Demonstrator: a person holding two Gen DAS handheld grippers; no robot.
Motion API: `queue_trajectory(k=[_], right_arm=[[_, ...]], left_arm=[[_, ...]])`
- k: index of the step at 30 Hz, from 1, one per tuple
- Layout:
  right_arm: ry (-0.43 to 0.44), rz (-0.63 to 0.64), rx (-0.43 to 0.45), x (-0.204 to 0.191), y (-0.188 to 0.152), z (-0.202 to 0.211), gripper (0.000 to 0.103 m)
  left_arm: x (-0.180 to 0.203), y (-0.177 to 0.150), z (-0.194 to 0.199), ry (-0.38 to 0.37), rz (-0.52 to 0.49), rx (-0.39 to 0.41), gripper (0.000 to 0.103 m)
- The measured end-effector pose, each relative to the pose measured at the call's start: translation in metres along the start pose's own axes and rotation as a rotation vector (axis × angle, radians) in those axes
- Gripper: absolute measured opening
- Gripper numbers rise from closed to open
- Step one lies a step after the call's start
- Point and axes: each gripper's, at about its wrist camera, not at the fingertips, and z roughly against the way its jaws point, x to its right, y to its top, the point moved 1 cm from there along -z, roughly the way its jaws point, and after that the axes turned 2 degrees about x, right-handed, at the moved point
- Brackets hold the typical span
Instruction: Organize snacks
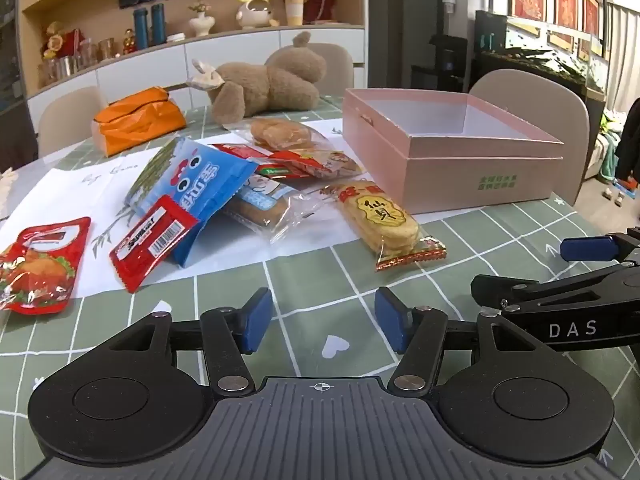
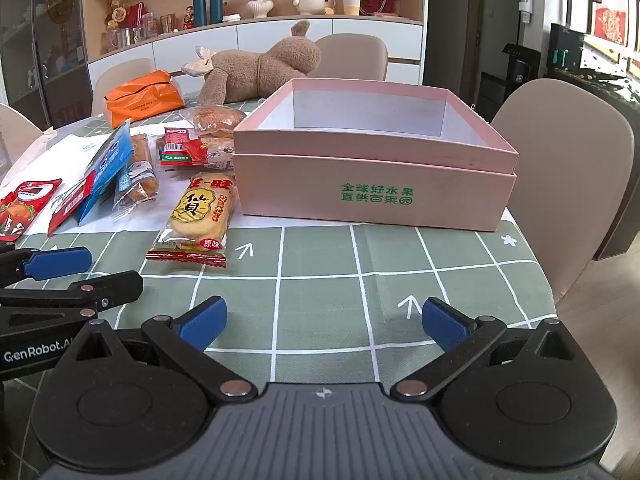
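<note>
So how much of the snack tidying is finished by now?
Nothing looks done yet: the pink box appears empty. Nothing is in hand either; the left tongs and right tongs are both open over the tablecloth. All is left: the rice cracker pack, blue bag and other snacks lie beside the box.

Two handheld grippers of matte black linkage arms on round black discs, joined by silver pivot pins and small screws, fronted by a ribbed grey plate with a white crosshair mark at its centre. Blue rectangular pads tipping the left gripper and the right gripper alike. White lettering along the side bars: "DAS" on the right unit as seen from the left wrist, "GenRobot.AI" on the left unit as seen from the right.
</note>
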Motion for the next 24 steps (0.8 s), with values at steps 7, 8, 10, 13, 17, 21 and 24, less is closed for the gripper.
queue_trajectory(k=[7, 8, 10, 13, 17, 21, 24], right_arm=[[0.000, 0.000, 0.000, -0.0001, 0.0001, -0.0002, 0.103], [0.000, 0.000, 0.000, 0.0000, 0.0001, -0.0002, 0.103], [-0.001, 0.001, 0.000, -0.0010, -0.0001, 0.0001, 0.103], [-0.001, 0.001, 0.000, -0.0005, -0.0001, 0.0003, 0.103], [-0.001, 0.001, 0.000, 0.0000, 0.0001, 0.0006, 0.103], [-0.001, 0.001, 0.000, 0.0004, 0.0002, 0.0008, 0.103], [-0.001, 0.001, 0.000, 0.0005, 0.0001, 0.0007, 0.103]], left_arm=[[-0.0039, -0.0015, 0.0014, -0.014, 0.032, 0.015, 0.063], [-0.0035, -0.0016, 0.0015, -0.012, 0.030, 0.014, 0.063], [-0.0035, -0.0016, 0.0014, -0.012, 0.030, 0.013, 0.063], [-0.0033, -0.0016, 0.0015, -0.011, 0.029, 0.013, 0.063], [-0.0031, -0.0016, 0.0016, -0.010, 0.029, 0.013, 0.063], [-0.0031, -0.0016, 0.0016, -0.011, 0.029, 0.013, 0.063], [-0.0037, -0.0016, 0.0014, -0.011, 0.030, 0.013, 0.063]])
